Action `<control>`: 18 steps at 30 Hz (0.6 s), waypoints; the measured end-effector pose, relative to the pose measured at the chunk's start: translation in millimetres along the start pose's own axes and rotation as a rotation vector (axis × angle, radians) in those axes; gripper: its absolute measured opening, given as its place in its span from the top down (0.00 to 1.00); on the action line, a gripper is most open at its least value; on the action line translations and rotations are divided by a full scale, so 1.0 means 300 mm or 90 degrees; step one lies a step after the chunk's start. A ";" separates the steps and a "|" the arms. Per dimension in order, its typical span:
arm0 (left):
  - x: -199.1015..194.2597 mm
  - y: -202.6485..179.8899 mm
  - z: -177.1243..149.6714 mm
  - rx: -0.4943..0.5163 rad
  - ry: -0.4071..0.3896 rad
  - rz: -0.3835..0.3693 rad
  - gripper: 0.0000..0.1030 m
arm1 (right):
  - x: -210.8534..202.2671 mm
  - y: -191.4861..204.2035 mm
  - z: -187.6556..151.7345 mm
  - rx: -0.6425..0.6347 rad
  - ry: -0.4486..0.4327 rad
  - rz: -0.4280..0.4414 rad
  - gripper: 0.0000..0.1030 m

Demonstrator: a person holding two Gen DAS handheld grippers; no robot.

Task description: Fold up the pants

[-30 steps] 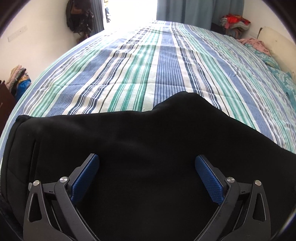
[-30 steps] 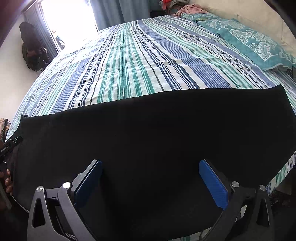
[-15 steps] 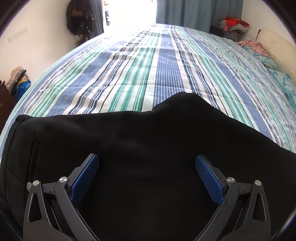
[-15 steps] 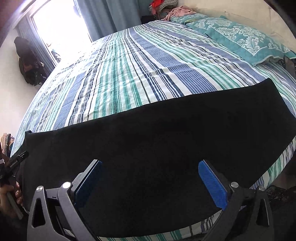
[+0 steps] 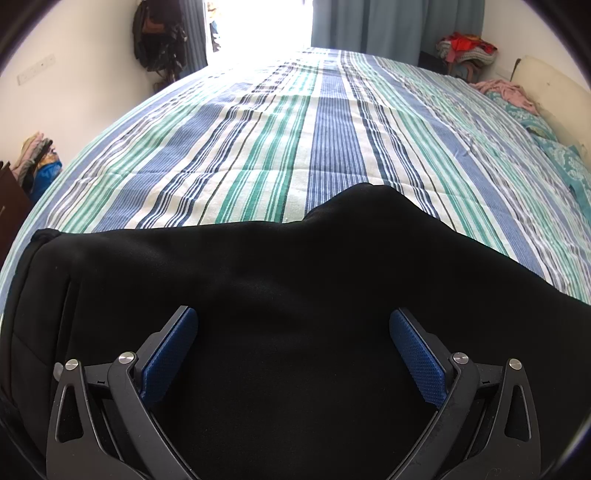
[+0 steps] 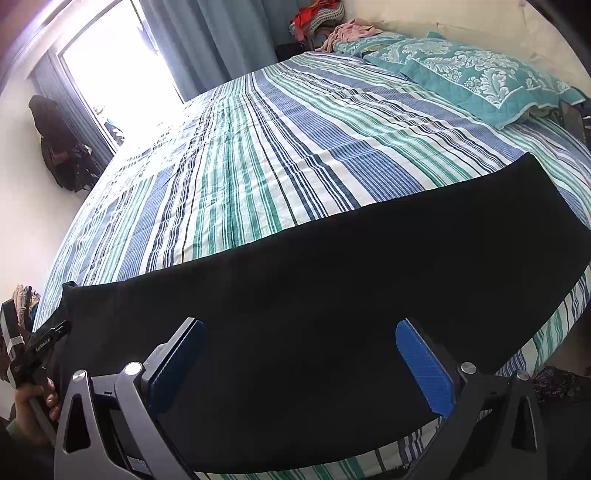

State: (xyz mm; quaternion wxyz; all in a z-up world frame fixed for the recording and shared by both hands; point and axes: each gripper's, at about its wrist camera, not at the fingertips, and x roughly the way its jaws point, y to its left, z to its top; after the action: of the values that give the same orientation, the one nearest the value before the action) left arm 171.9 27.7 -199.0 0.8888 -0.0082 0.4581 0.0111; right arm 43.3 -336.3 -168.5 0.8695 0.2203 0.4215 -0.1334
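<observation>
The long black fabric pants (image 6: 332, 295) lie flat across the near edge of the striped cotton bedsheet (image 6: 258, 166), stretching from left to right. The patterned teal quilted pillow (image 6: 480, 74) rests at the sheet's far right, with the heap of loose clothes (image 6: 317, 14) behind it. Both open two-finger grippers, left (image 5: 293, 354) and right (image 6: 299, 362), hover above the pants.

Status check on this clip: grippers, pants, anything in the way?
Left gripper open, right gripper open, both over the cloth. Black pants flat along the near edge of the striped bed. Nothing blocking.
</observation>
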 end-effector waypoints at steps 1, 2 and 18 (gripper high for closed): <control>0.000 0.000 0.000 0.000 0.000 0.000 0.00 | -0.002 -0.004 0.006 0.003 0.000 0.003 0.01; 0.000 -0.001 0.000 0.000 0.000 0.000 0.00 | -0.004 -0.009 0.015 0.007 0.002 0.007 0.01; 0.000 -0.002 -0.003 0.000 -0.001 0.001 0.00 | -0.039 -0.662 0.449 0.045 0.074 -0.151 0.08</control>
State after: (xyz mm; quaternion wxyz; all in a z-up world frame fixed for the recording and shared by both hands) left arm 171.0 27.2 -199.5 0.8890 -0.0076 0.4576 0.0118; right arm 44.1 -574.8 -139.4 0.8133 0.2069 0.4896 -0.2366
